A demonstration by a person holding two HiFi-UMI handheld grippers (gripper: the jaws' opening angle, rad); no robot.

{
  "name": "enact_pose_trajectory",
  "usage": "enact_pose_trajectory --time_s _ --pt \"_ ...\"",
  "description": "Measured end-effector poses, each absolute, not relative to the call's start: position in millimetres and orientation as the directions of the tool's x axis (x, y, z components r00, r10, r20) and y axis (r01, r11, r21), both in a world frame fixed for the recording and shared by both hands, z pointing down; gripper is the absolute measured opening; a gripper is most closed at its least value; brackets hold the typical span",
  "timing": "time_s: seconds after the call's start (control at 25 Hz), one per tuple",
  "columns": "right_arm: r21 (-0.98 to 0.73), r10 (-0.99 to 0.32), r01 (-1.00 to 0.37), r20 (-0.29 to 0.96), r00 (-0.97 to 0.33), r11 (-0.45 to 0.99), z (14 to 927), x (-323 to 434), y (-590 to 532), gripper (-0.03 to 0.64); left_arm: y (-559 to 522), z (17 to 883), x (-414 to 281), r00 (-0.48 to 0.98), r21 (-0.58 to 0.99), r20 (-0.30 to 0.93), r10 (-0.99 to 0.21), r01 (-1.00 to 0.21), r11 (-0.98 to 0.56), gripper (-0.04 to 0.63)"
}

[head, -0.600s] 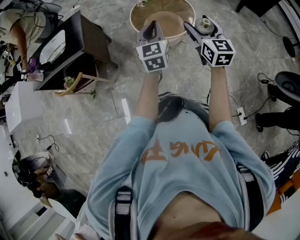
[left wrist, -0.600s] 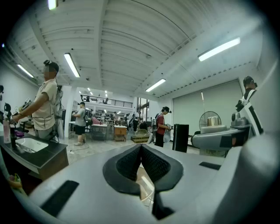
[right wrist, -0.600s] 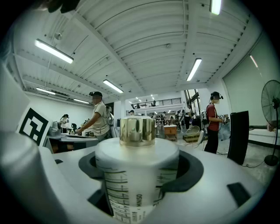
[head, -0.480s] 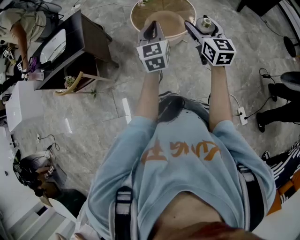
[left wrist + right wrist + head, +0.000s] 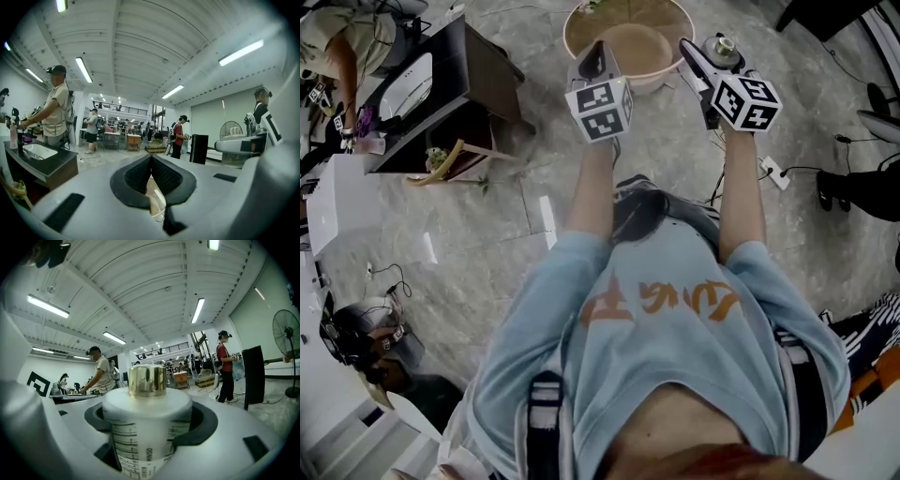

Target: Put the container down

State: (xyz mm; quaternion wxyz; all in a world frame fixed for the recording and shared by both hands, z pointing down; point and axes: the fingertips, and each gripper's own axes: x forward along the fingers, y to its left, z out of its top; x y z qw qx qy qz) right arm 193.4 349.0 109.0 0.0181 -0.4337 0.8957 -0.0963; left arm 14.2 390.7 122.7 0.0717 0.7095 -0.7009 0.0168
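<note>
So the grey stone floor [image 5: 487, 234] is taking up most of what I'm seeing, and a person [image 5: 666, 319] in a light blue shirt is standing on it with both arms stretched out in front. Off to their left a dark table [image 5: 478, 70] is sitting against the wall side, with another person working at it. Straight ahead a round table [image 5: 675, 17] is carrying a tan bowl [image 5: 633, 47].

The left gripper [image 5: 598, 52] is being held up in front of that bowl. Its jaws are resting pressed together at the tips, with nothing pinched between them.

The right gripper [image 5: 711, 64] is doing the actual work. It's pinching a white container [image 5: 146, 432] with its jaws spread wide around the body. The container is standing upright between them, with its printed label facing the camera and a shiny gold cap [image 5: 147, 379] poking up on top. It's hanging in the air over the floor, just to the right of the round table, so it's not down on anything yet.

In the gripper views, more people are milling around in the big open room behind, and a fan [image 5: 287, 333] is standing far right.
</note>
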Motion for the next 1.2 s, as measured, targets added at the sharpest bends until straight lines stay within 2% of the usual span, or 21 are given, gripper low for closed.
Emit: enact_pose_trajectory --time_s 0.6,0.76,0.96,1.2 --pt "-0.252 -0.811 -0.795 0.06 -0.583 0.553 140 209 290 0.362 331 151 -2 0.005 0.09 0.147 -0.989 -0.996 0.008 0.026" --pt "-0.257 -0.824 -0.807 0.061 -0.563 0.532 154 206 241 0.362 285 168 -12 0.016 0.095 0.148 -0.989 -0.995 -0.002 0.026" --pt "-0.258 -0.821 -0.8 0.041 -0.57 0.542 147 171 157 0.36 205 171 -55 -0.021 0.099 0.143 -0.989 -0.994 0.035 0.026" --pt "-0.276 -0.799 -0.781 0.072 -0.598 0.56 160 136 85 0.36 123 184 -97 -0.064 0.112 0.208 -0.976 -0.99 0.088 0.026"
